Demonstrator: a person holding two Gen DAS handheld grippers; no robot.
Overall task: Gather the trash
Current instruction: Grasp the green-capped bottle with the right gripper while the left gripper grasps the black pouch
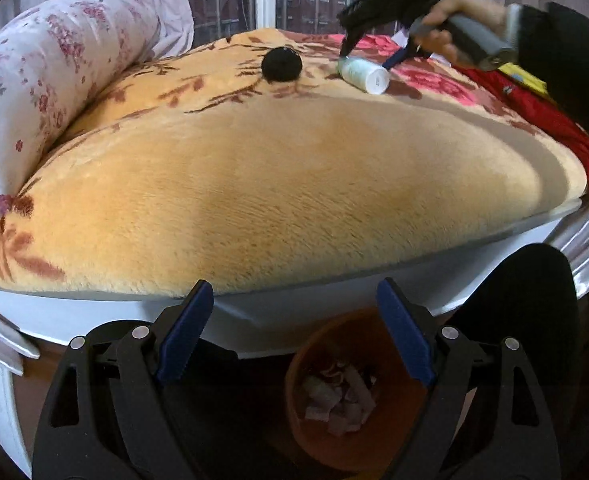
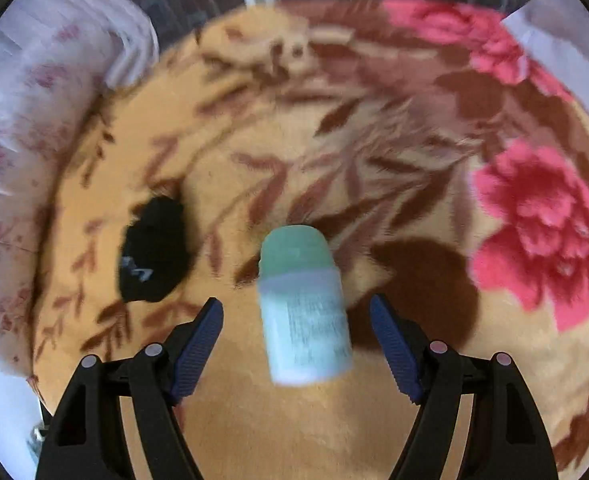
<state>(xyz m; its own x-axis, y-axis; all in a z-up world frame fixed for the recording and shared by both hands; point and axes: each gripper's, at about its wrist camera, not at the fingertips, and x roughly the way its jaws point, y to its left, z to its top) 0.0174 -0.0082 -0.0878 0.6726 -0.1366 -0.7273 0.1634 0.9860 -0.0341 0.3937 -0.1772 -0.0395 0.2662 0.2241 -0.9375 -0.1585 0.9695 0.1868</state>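
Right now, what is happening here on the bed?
A person is collecting trash with two handheld grippers. The right gripper is open, its fingers on either side of a small white bottle with a green cap lying on the orange floral blanket, not yet gripped. A black round object lies beside it. The left gripper hangs open and empty above an orange bin holding crumpled paper.

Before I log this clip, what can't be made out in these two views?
- Label text on the white bottle: right wrist view, motion blur smears it.
- What the black object beside it is: blurred there, small in the left wrist view.
- Scraps inside the orange bin: left wrist view, dim, partly hidden by the open left gripper.
- Whether the open right gripper touches the bottle: its fingertips are blurred.
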